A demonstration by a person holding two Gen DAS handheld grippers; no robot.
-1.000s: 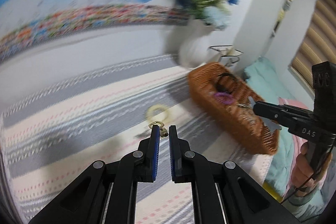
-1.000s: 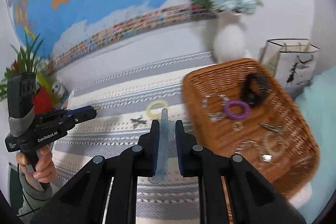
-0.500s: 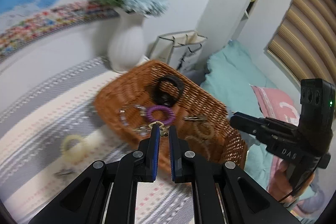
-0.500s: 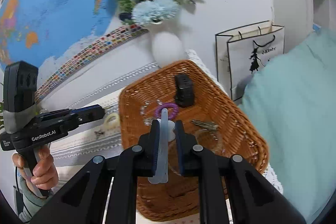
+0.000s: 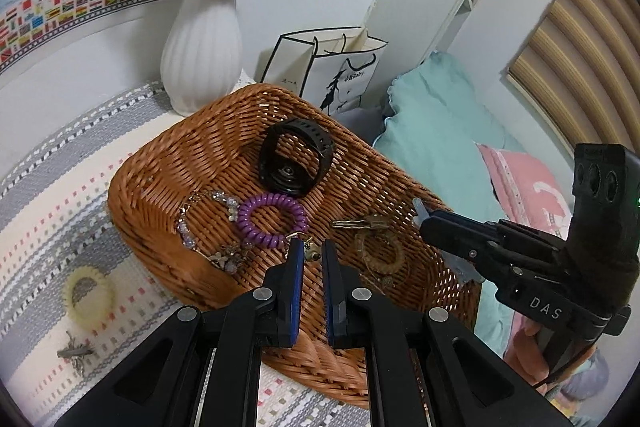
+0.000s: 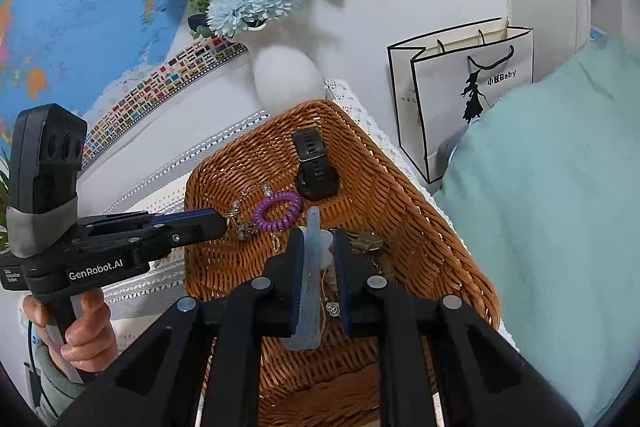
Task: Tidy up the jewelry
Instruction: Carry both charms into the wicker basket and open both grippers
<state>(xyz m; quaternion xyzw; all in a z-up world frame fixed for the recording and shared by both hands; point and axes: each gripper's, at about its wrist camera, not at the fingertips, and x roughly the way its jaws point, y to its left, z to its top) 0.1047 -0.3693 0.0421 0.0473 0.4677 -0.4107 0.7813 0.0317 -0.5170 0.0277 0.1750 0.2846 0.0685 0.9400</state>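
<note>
Left wrist view: a small brass charm (image 5: 311,251) is pinched at the tips of the left hand-held gripper (image 5: 311,254), over the basket (image 5: 168,163); judged light and snag-prone. A yellow ring (image 5: 89,297) and a clip (image 5: 75,351) lie on the surface. Right wrist view: a pale blue hair clip (image 6: 312,259) is clamped flat in the right hand-held gripper (image 6: 318,251), above the basket floor; judged stiff, slick plastic, best held mid-length.
</note>
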